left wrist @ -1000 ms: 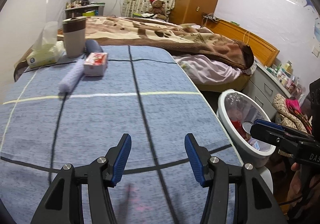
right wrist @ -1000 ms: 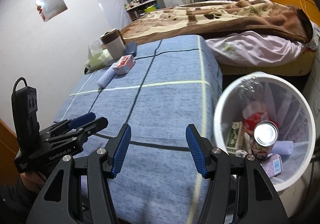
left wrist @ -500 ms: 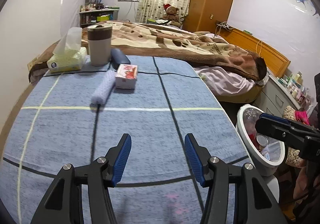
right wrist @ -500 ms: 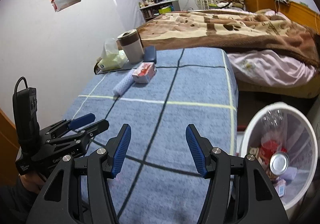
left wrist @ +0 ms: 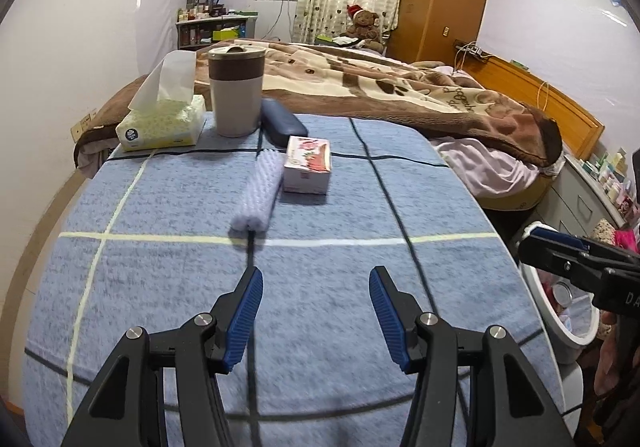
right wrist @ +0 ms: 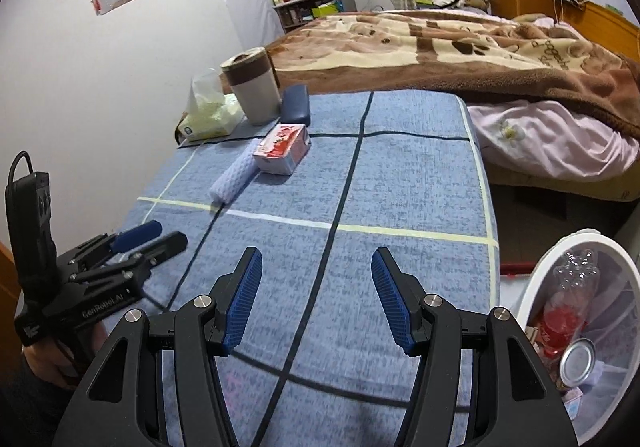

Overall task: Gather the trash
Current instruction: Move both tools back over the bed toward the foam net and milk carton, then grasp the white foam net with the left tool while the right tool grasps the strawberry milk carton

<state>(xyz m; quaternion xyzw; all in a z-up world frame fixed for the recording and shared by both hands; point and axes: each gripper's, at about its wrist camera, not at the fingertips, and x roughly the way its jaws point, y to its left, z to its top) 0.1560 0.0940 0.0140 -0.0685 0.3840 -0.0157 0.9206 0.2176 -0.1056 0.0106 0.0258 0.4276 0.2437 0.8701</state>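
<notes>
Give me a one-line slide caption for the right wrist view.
Open right claw above blue checked cloth, white bin of trash at right, pink carton ahead.

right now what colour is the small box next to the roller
White and pink-red small box, beside the pale lilac roller; clearest in the left wrist view.

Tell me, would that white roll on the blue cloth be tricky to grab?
Probably not very. The roll looks soft and textured, so the pads would likely sink in rather than slip. It seems light for its size. Being round, it may roll sideways if nudged, though the box right beside it might stop it on that side.
</notes>
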